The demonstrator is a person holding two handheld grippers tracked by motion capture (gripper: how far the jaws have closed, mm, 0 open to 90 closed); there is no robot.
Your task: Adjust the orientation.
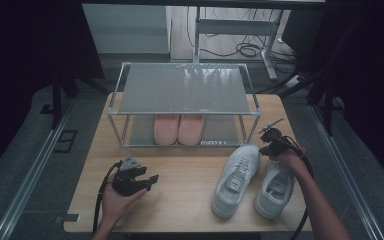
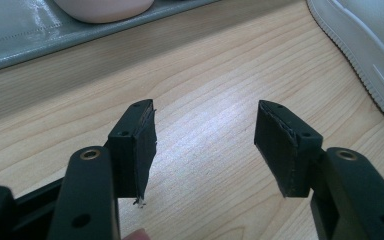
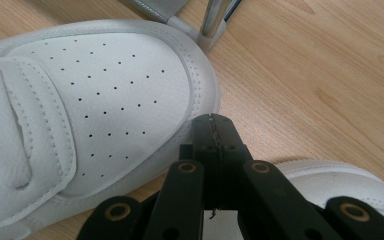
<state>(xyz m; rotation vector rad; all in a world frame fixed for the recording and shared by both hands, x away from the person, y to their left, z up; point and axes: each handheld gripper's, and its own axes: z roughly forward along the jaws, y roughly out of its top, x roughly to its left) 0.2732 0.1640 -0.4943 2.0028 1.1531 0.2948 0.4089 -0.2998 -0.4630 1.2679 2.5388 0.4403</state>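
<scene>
Two white sneakers and two pink slippers counted; right gripper jaws pressed together, empty; left gripper jaws spread, empty.

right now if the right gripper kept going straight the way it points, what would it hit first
Probably the rack leg. The shut right gripper points along the gap beside the left white shoe's toe, nearly grazing its edge; depth is hard to judge.

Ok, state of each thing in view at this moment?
Left claw: open, nothing between its jaws.
Right claw: shut, empty, between the sneaker toes.
Left white sneaker: upright on the table.
Right white sneaker: upright beside it.
Pink slippers: paired on the rack's lower shelf.
Rack: top shelf bare.
</scene>
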